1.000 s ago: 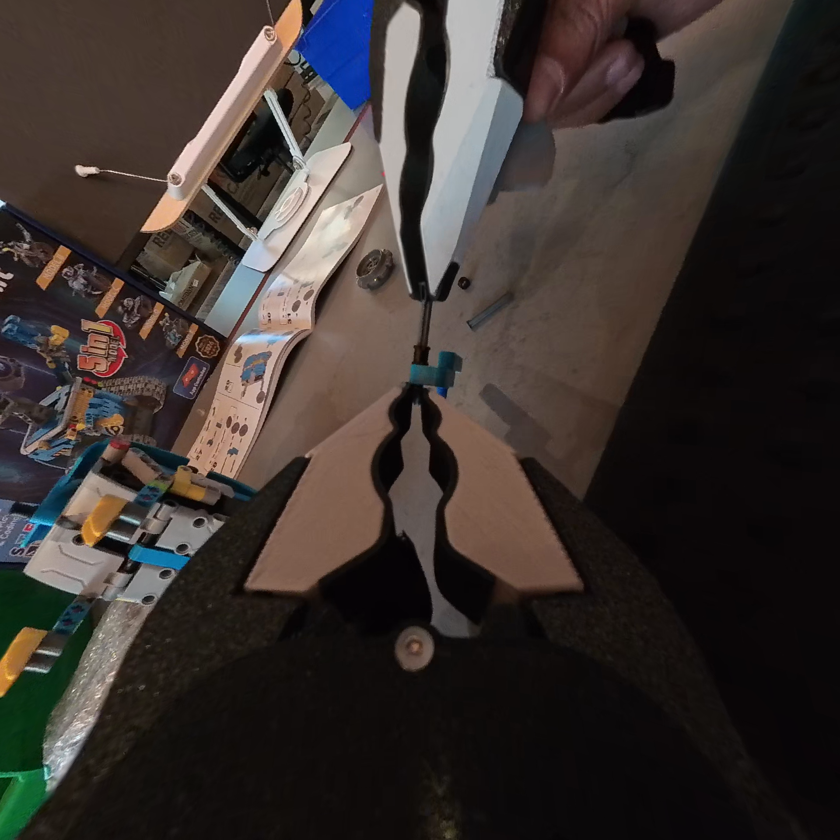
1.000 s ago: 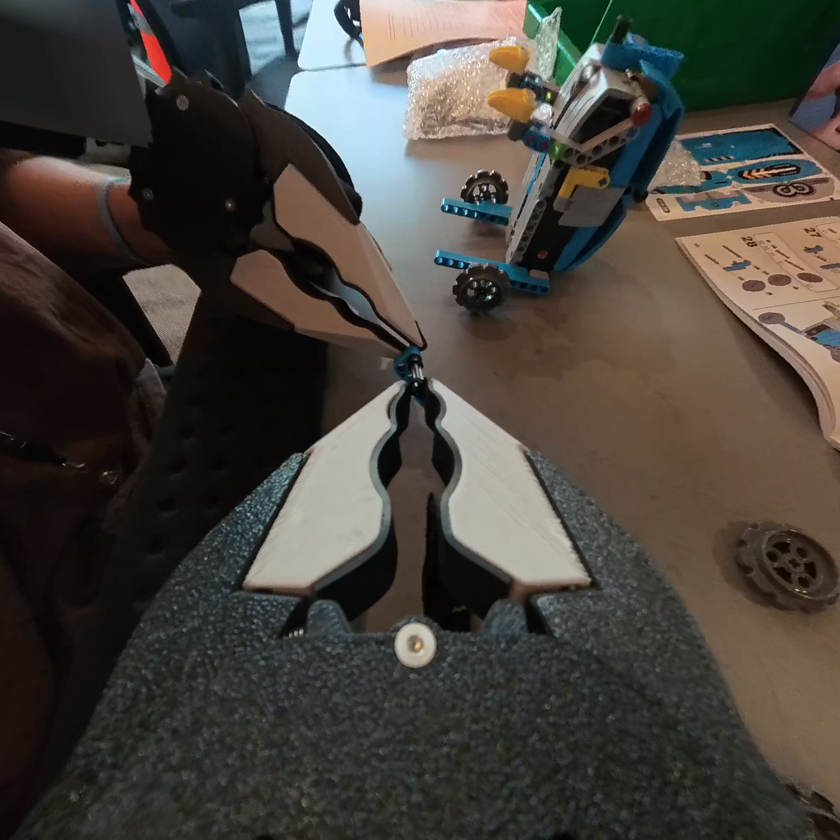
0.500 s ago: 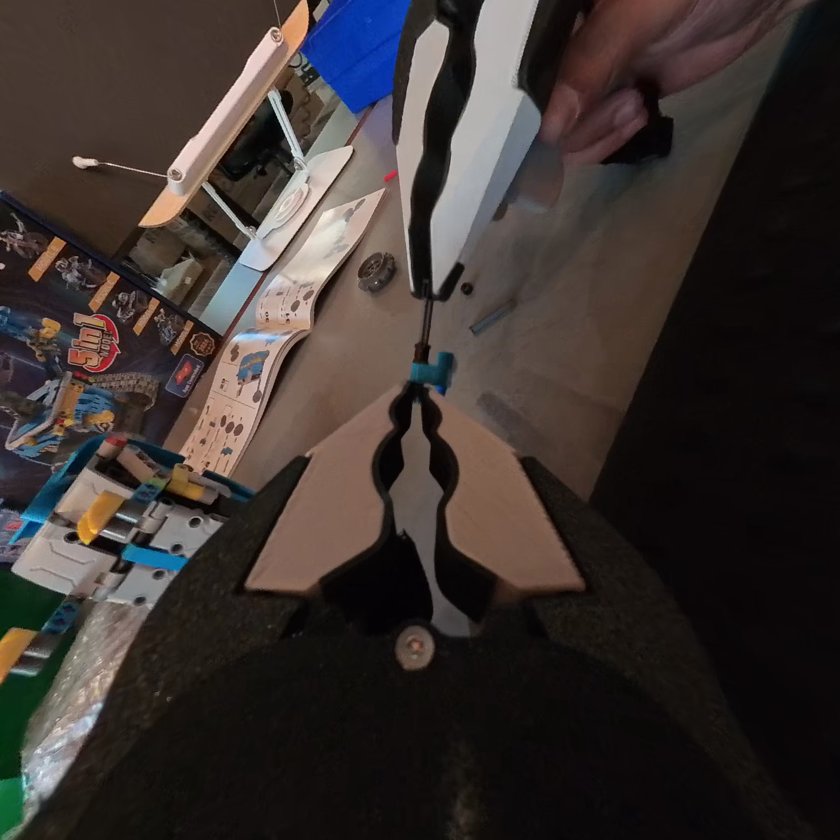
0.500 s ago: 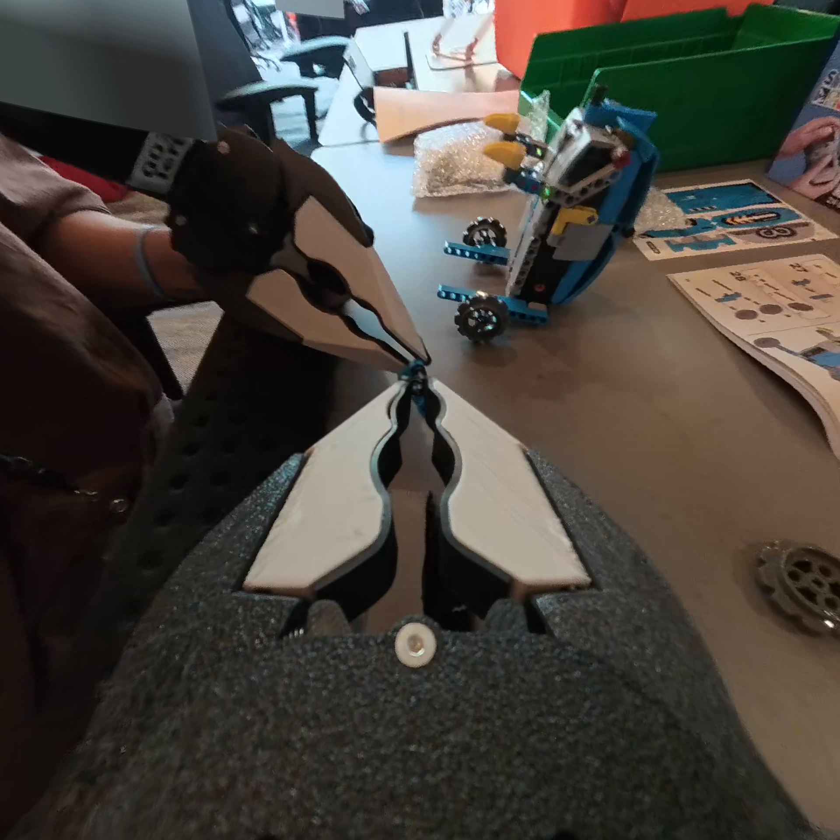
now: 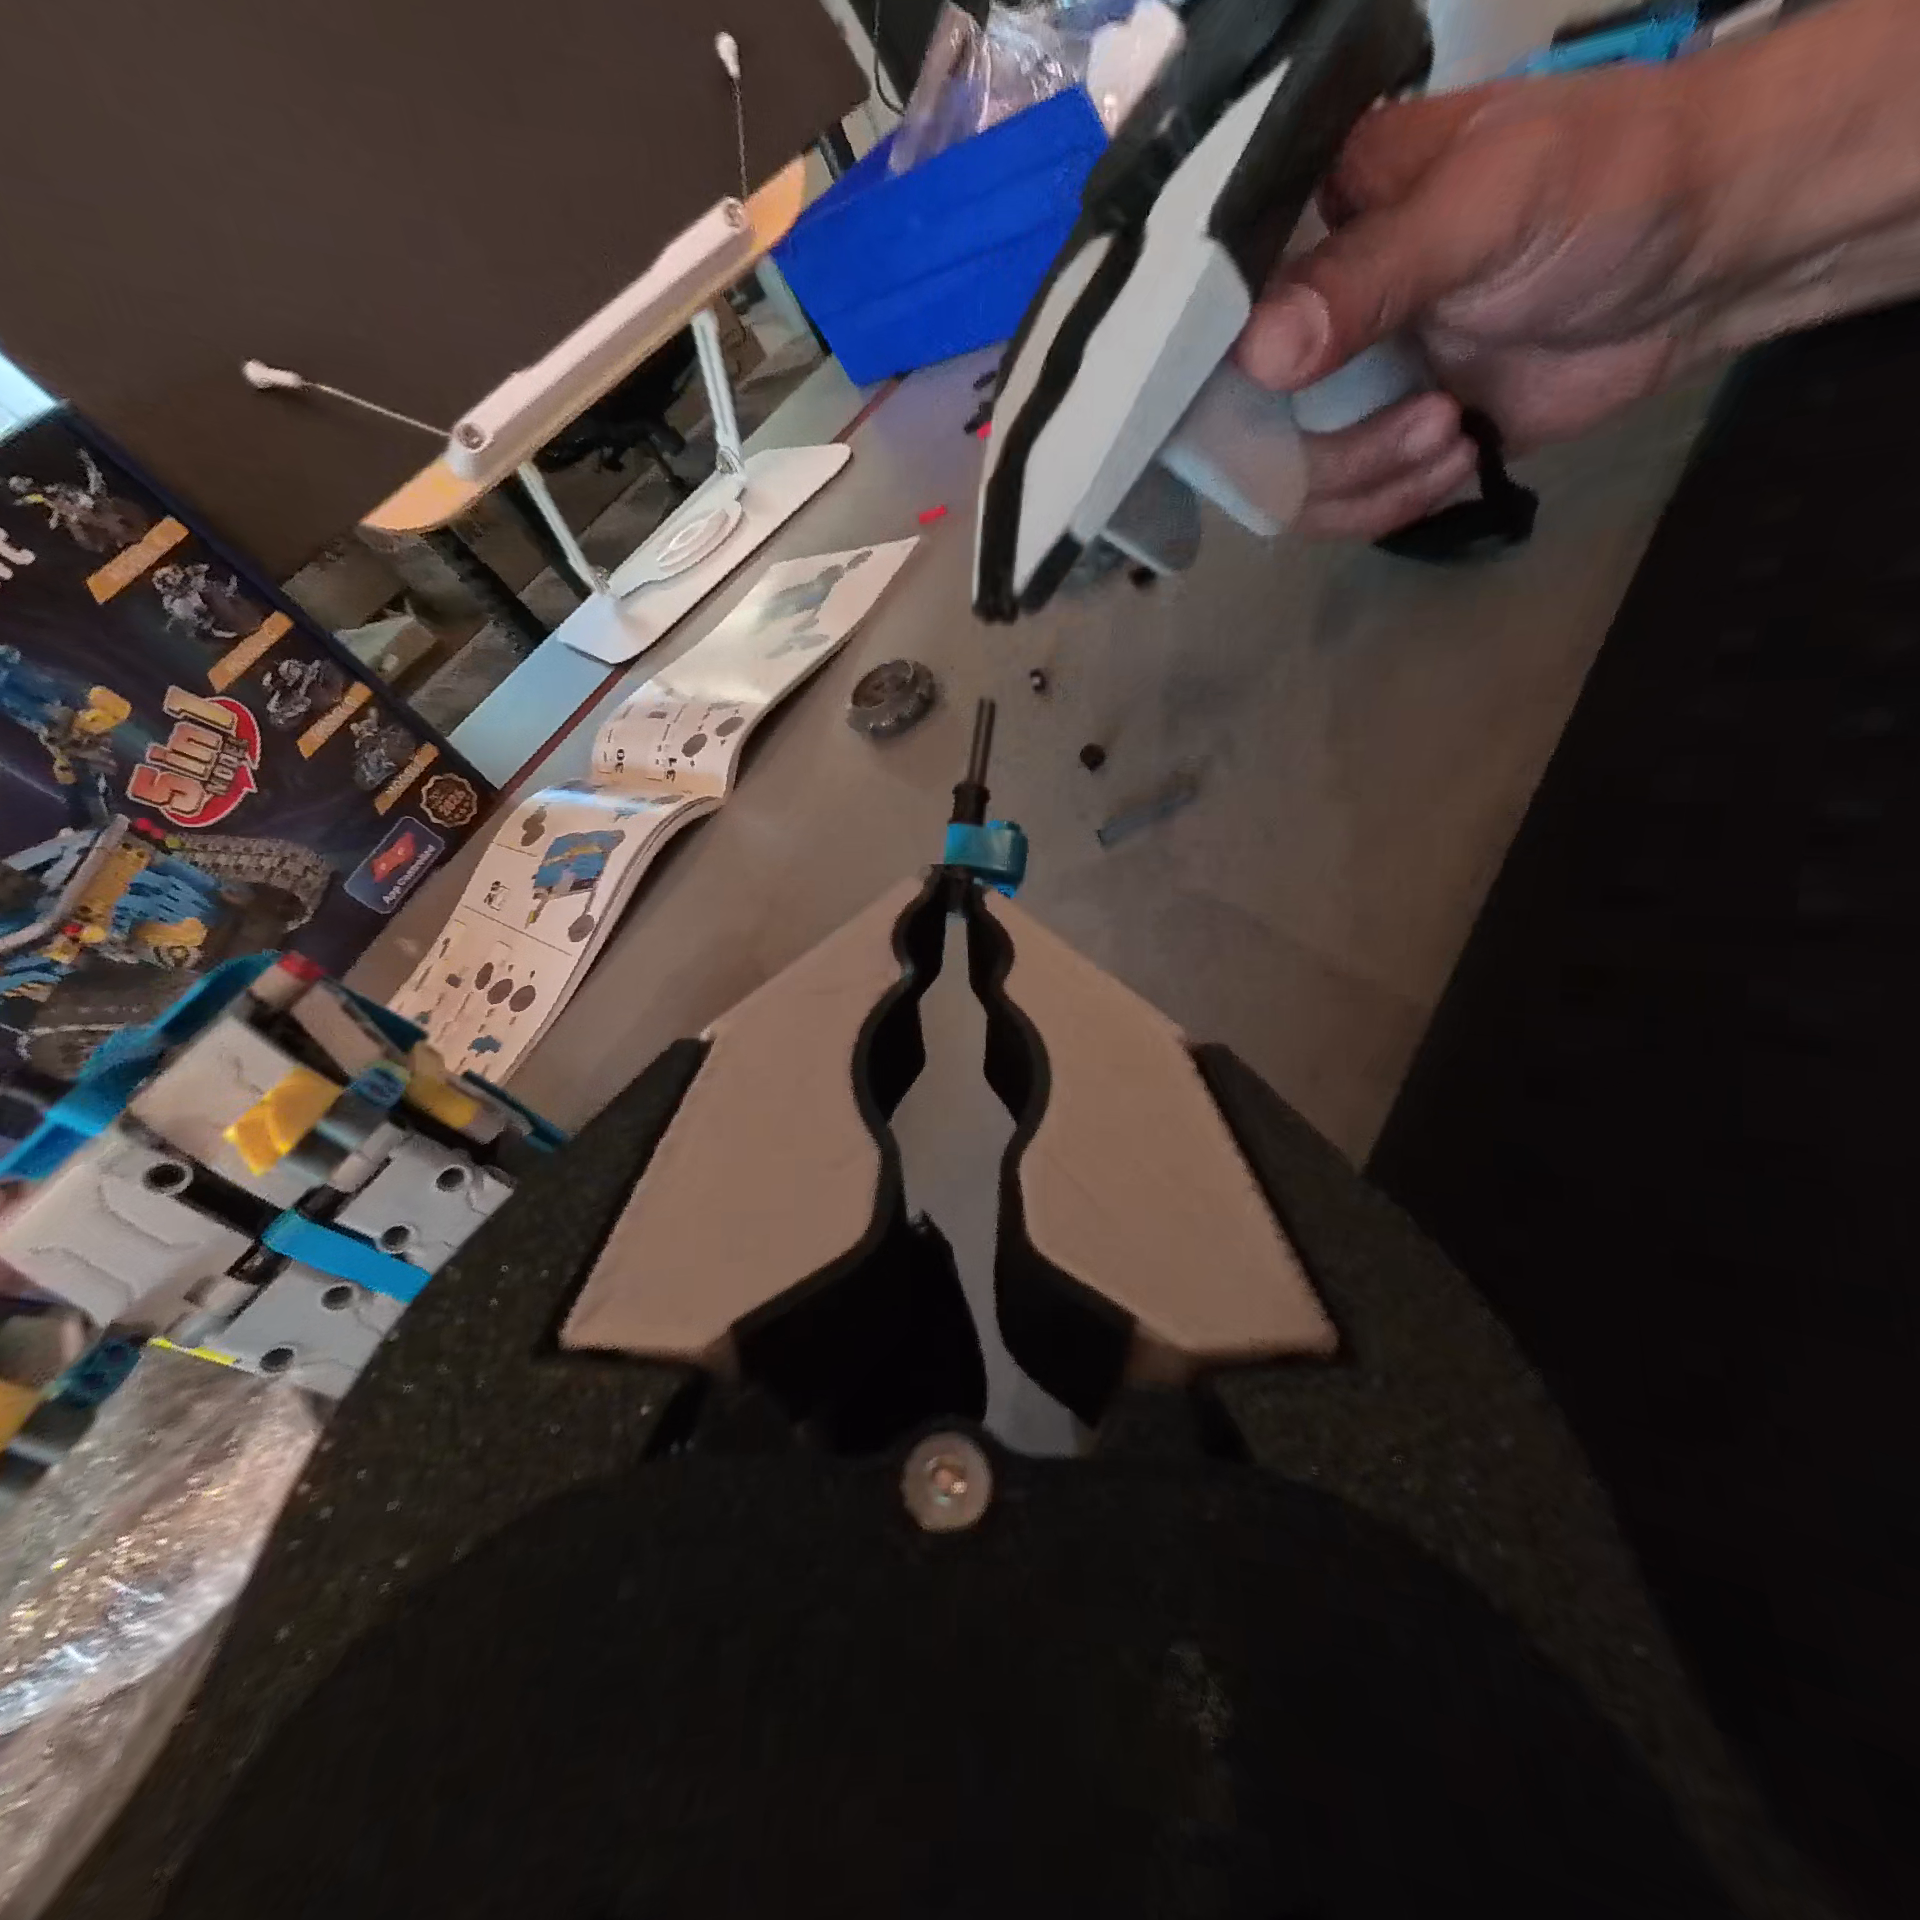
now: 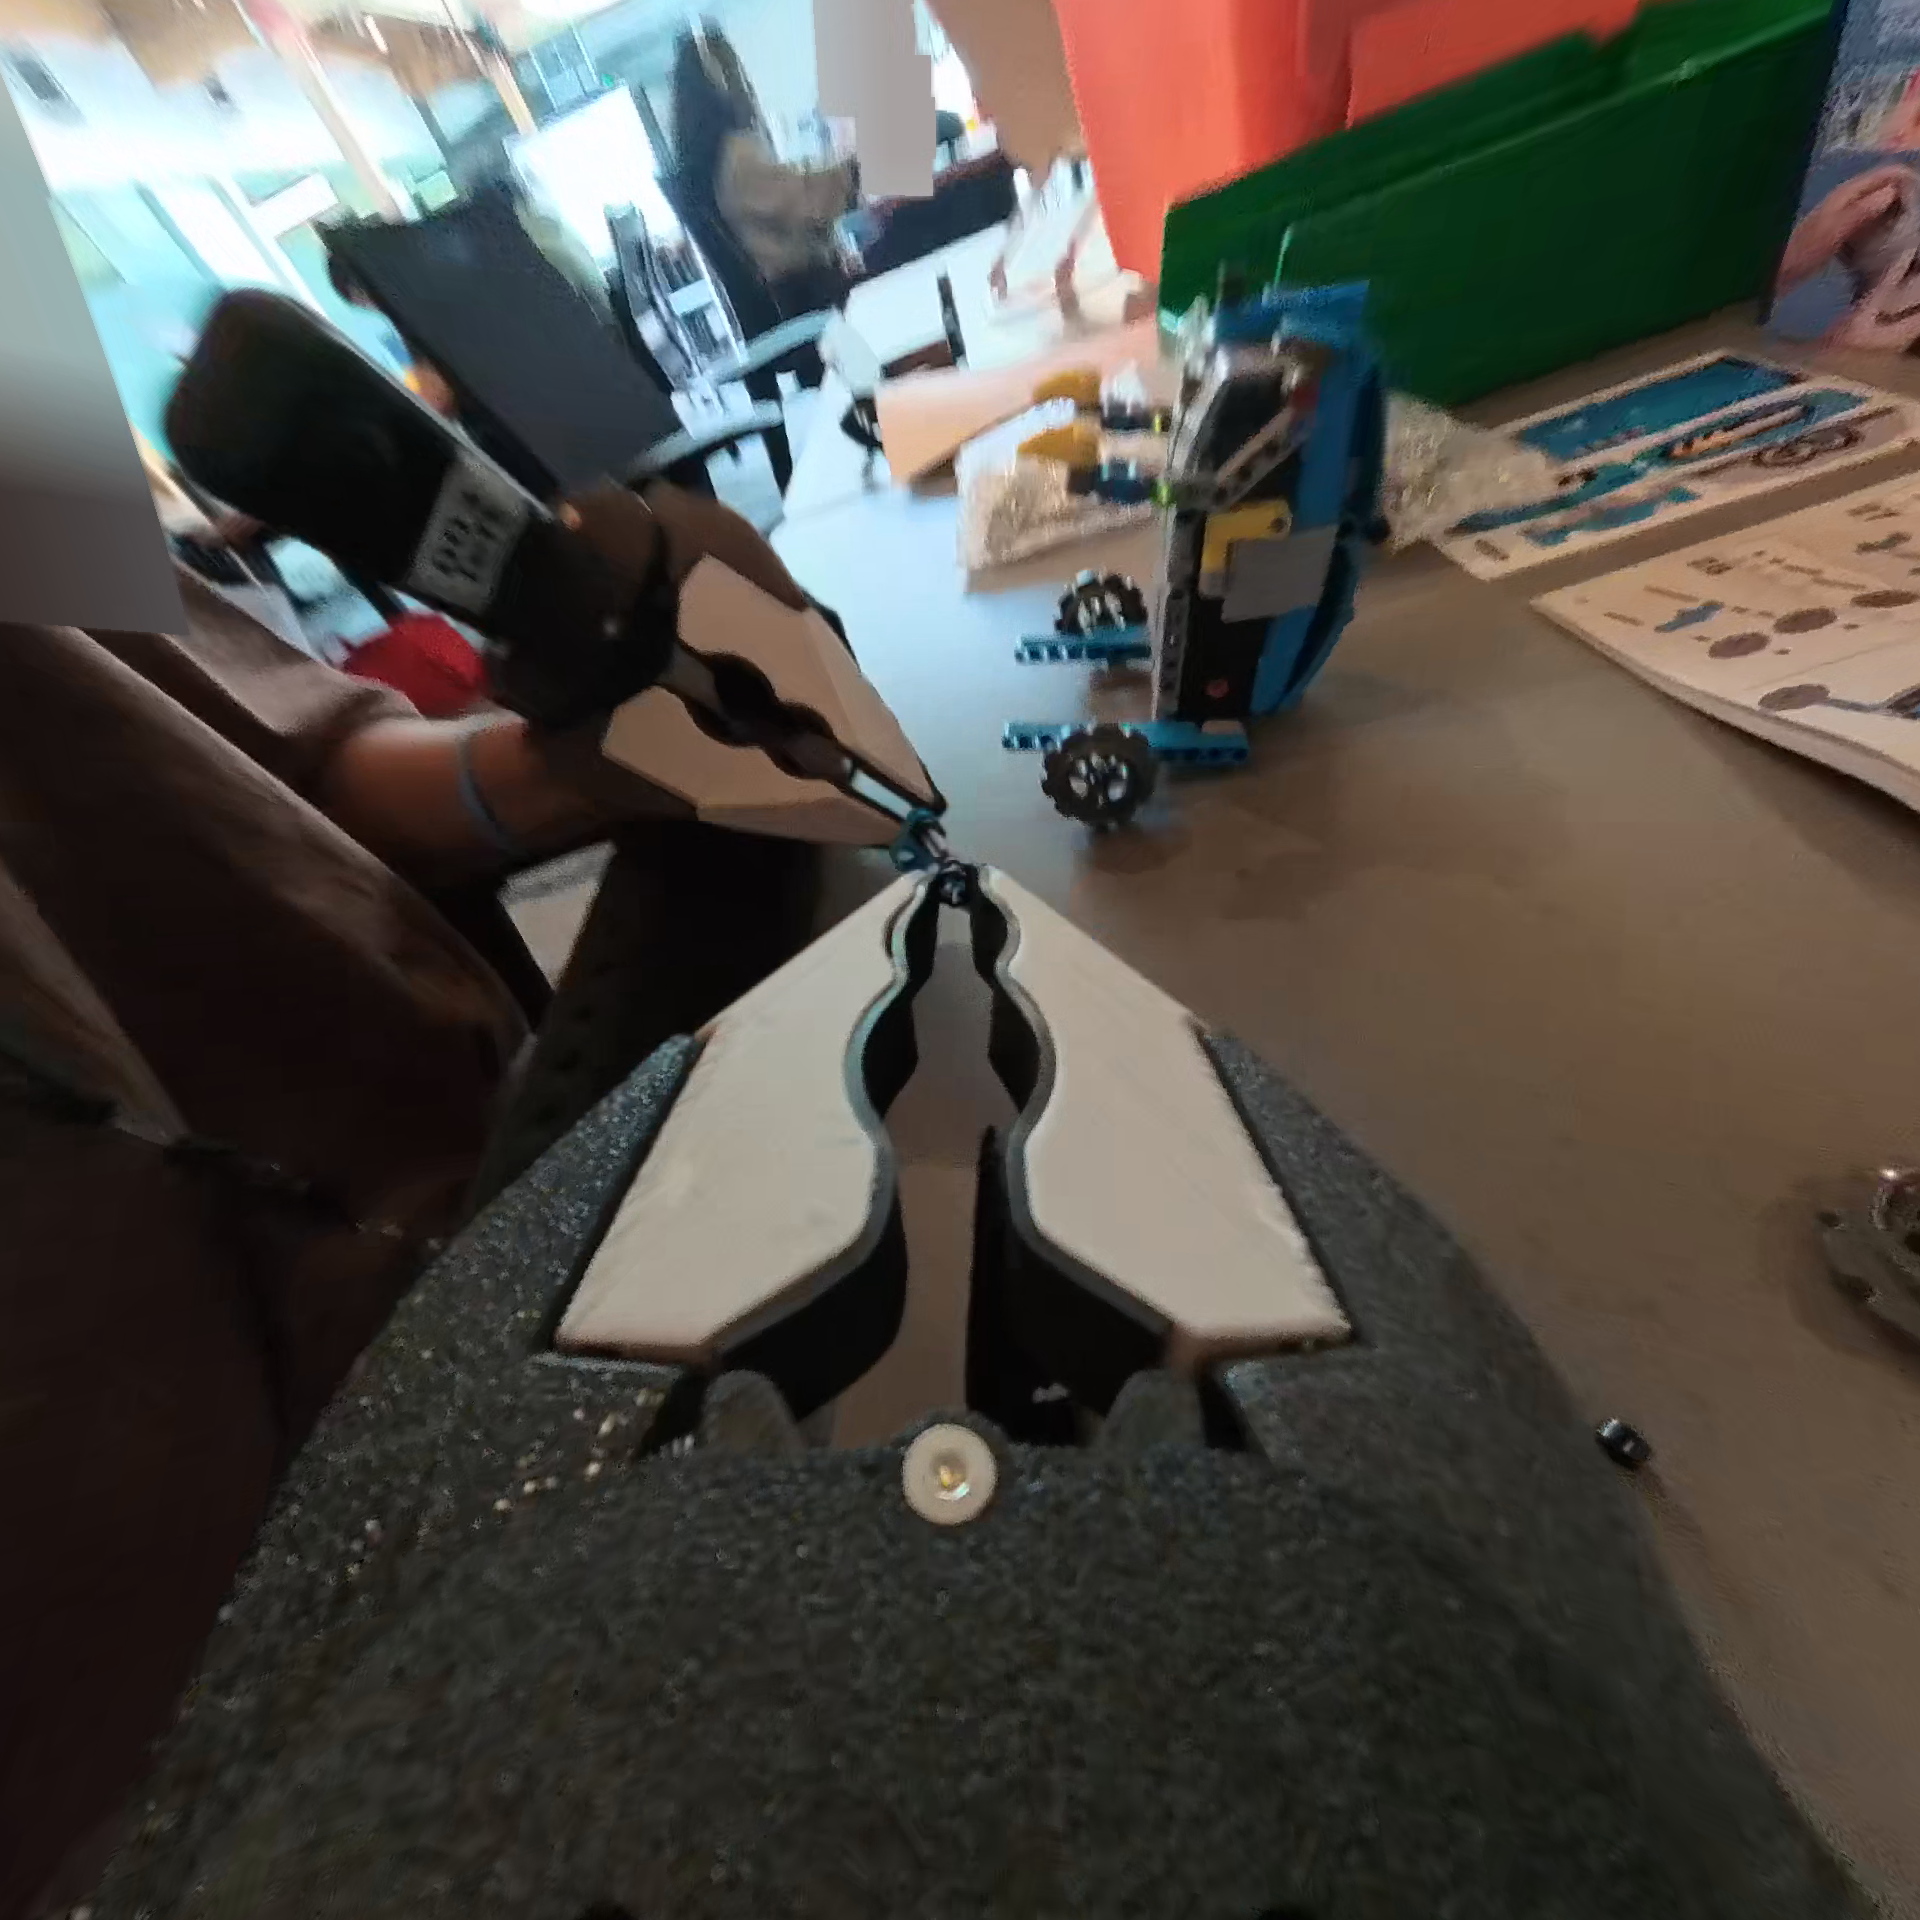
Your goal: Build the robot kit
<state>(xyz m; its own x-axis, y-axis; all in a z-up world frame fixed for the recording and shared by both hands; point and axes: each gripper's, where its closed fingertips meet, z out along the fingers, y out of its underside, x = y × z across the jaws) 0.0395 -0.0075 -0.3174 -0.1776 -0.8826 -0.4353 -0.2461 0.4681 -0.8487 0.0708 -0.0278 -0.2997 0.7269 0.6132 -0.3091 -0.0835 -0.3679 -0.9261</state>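
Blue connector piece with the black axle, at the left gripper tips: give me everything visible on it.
The blue connector piece is a small, plastic-looking clip with a round lug on its right. The left gripper pinches it at the tips, above the grey table. A thin black axle sticks out from it, far end free in the left wrist view; the right gripper is apart.

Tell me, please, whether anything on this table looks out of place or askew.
Yes: the blue brick vehicle is tipped up on its end, wheels facing sideways, and one loose wheel lies flat near the booklet among scattered small black pieces.
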